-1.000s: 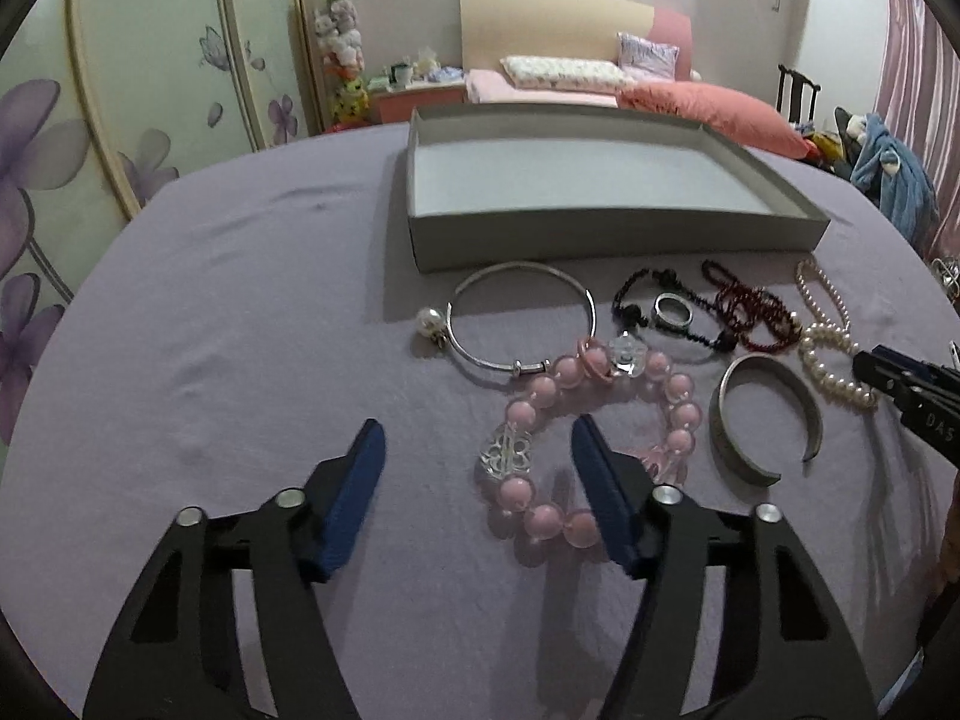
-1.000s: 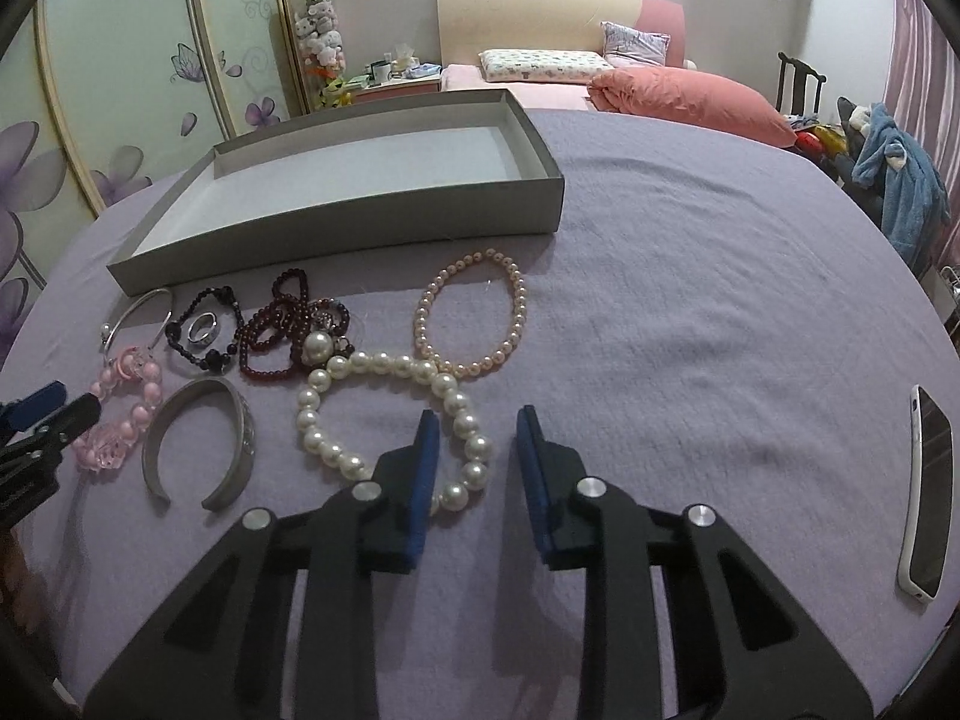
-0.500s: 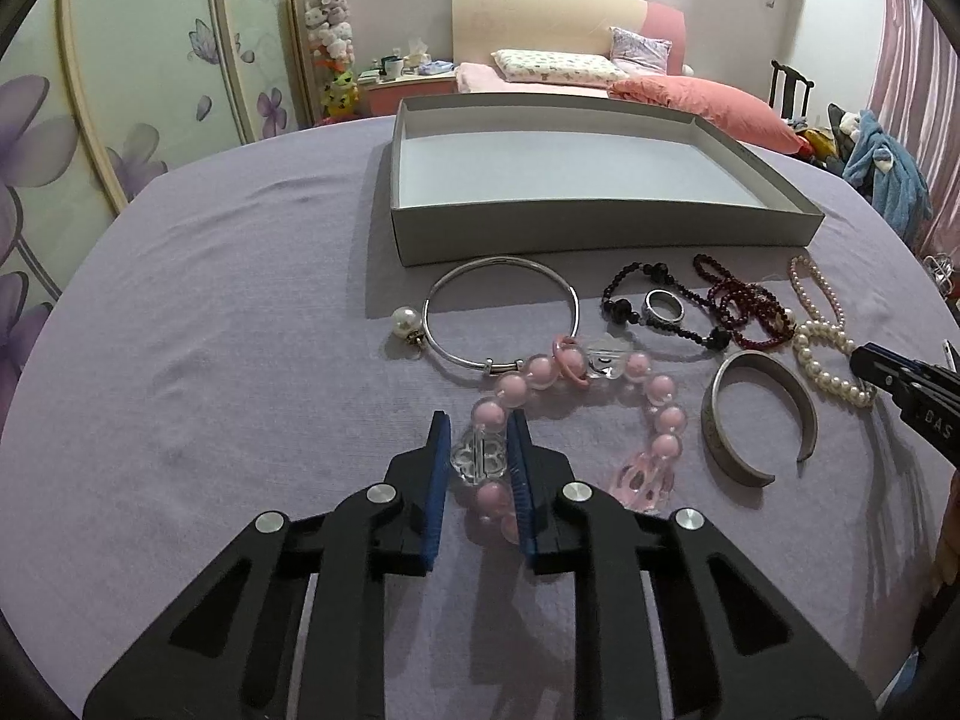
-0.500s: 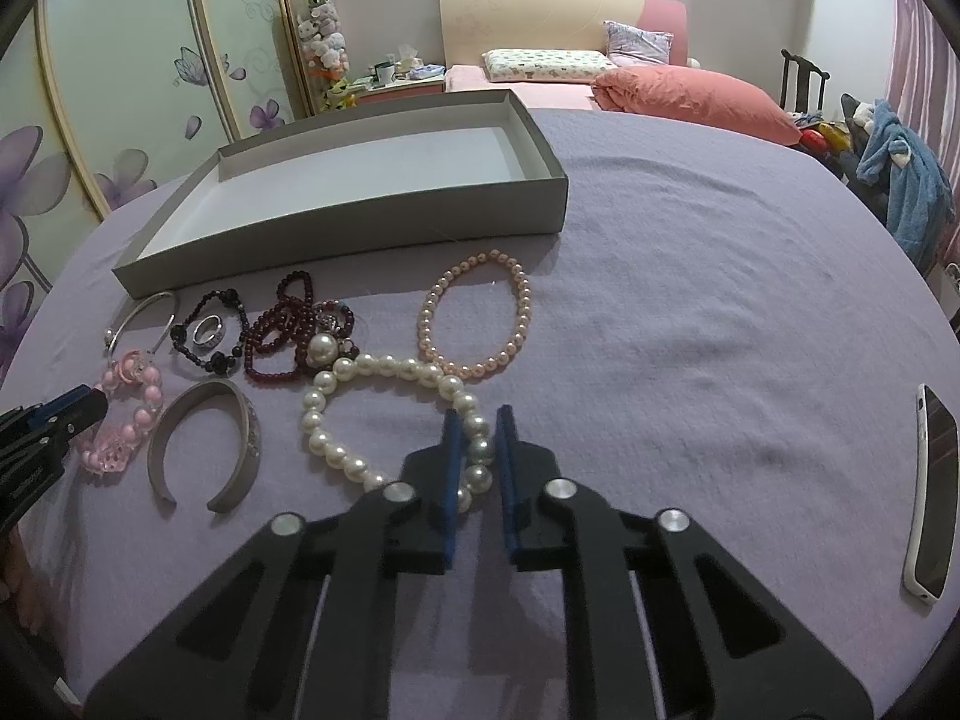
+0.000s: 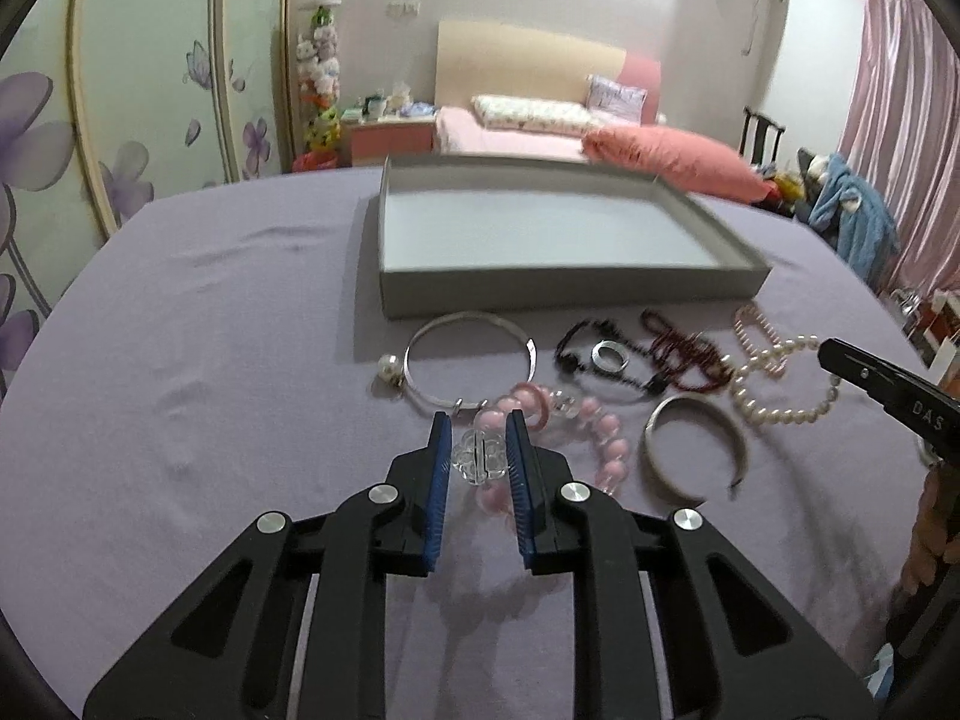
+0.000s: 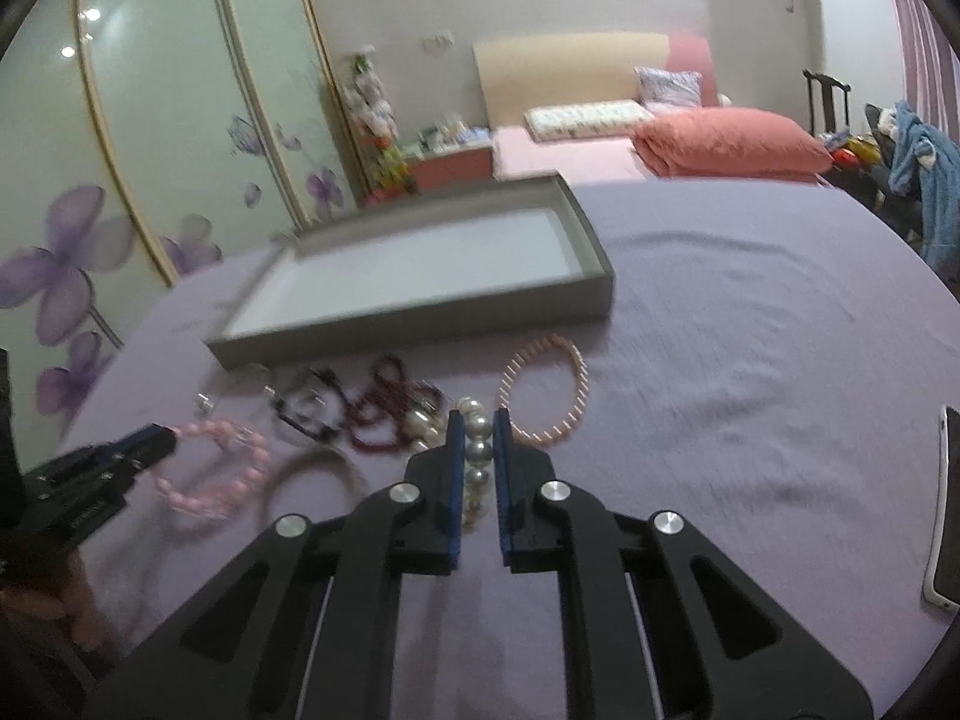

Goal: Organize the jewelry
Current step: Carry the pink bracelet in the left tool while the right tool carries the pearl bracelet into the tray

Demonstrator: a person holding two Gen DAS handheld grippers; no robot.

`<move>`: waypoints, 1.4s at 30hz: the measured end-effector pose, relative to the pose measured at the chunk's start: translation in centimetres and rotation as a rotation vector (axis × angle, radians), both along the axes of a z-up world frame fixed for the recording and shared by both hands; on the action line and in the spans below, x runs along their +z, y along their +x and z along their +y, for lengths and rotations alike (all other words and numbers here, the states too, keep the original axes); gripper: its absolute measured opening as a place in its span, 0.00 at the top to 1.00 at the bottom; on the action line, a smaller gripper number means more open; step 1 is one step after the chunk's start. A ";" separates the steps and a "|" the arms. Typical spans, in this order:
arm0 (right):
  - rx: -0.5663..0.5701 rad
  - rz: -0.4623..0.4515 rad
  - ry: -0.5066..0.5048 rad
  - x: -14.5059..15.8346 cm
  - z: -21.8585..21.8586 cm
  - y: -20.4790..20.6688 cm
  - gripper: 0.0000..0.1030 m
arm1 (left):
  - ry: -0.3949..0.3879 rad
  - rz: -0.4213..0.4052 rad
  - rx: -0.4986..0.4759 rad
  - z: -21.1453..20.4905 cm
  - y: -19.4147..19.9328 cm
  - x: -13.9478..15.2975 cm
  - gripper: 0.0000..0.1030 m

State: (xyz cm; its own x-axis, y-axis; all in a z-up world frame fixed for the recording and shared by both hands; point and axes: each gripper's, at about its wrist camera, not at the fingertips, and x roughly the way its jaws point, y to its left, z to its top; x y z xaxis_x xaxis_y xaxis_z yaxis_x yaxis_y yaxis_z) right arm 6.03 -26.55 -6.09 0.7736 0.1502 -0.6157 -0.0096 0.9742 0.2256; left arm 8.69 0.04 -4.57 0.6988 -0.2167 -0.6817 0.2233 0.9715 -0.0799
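Tongs first: the left gripper (image 5: 478,441) has its blue pads nearly together, clamped on the clear knobbly charm of the pink bead bracelet (image 5: 606,450), whose glossy round beads trail to the right over the cloth. The right gripper (image 6: 478,429) is closed almost fully on the white pearl bracelet (image 6: 477,450), a few shiny pearls stacked between its pads. Beyond both lies the shallow grey tray (image 5: 558,285), low-walled, its near wall just past the jewelry. Between tray and grippers sit a thin silver bangle (image 5: 468,360), a dark bead strand with a ring (image 5: 607,356), a dark red strand (image 5: 684,354), a wide open metal cuff (image 5: 690,450) and a small pink pearl loop (image 6: 543,393). Soft purple cloth (image 5: 210,360) stretches bare to the left; a phone (image 6: 945,510) lies at the far right edge.
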 end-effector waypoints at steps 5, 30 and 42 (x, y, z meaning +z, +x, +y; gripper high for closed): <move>0.028 -0.072 0.031 2.0 0.3 -0.2 0.90 | -0.042 -0.058 -0.025 -0.7 -0.7 1.1 0.81; 0.050 -0.254 -0.006 5.4 2.8 -1.5 0.90 | -0.105 -0.256 -0.035 -2.1 -2.0 5.8 0.81; -0.022 -0.420 -0.109 8.8 4.3 1.4 0.90 | -0.018 -0.379 0.050 -5.1 1.3 8.6 0.81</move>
State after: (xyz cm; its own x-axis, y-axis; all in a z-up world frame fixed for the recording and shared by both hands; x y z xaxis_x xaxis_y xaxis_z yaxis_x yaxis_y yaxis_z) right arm 7.48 -22.25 2.70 0.9625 0.0826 -0.2586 -0.0578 0.9931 0.1022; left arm 10.00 -5.03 4.07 0.9106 -0.1854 -0.3693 0.1923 0.9812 -0.0184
